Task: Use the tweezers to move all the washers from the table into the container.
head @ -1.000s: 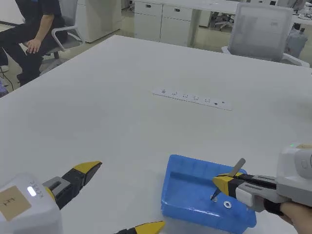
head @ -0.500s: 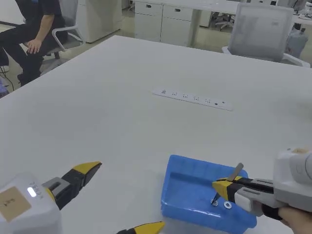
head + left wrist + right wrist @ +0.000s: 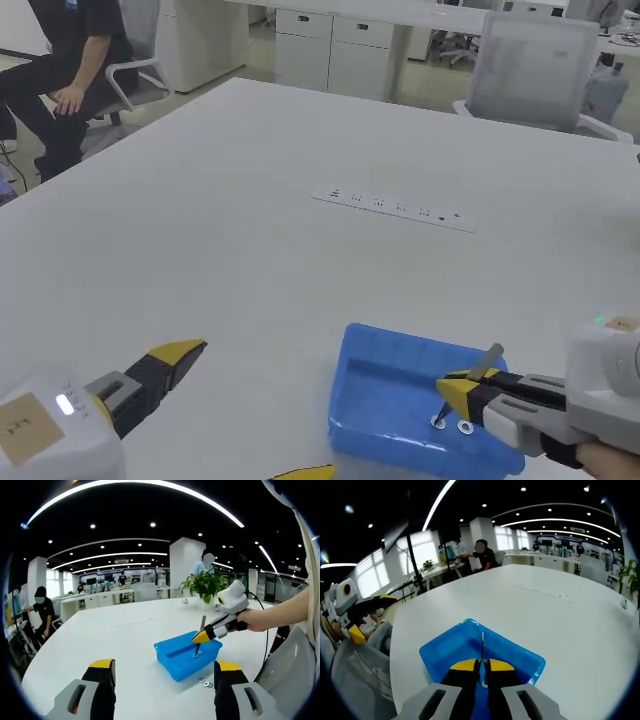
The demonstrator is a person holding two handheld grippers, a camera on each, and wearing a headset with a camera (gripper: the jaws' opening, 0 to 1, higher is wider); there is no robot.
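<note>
Right fingers (image 3: 456,386) clamp tweezers (image 3: 486,358) in container (image 3: 372,342) — I count one washer (image 3: 466,427) in, more washers (image 3: 204,682) waiting on tabletop (image 3: 250,250); left fingers (image 3: 180,350) released.

- Head view: bright, even indoor light. The white worktop (image 3: 250,200) is near washed out, with little surface texture.
- Shadows on it are soft and faint, with no hard edges.
- Left gripper view: heavy fisheye bend. Ceiling strips (image 3: 120,555) curve into arcs, and small spot lamps (image 3: 152,524) glow on a dark ceiling.
- Right gripper view: windows (image 3: 422,547) at left are blown out with glare.
- Right claw (image 3: 481,669) sits close to the lens and is soft. The tweezers (image 3: 482,647) pinched in it seem slightly sharper.
- Far background is hazy in both gripper views.
</note>
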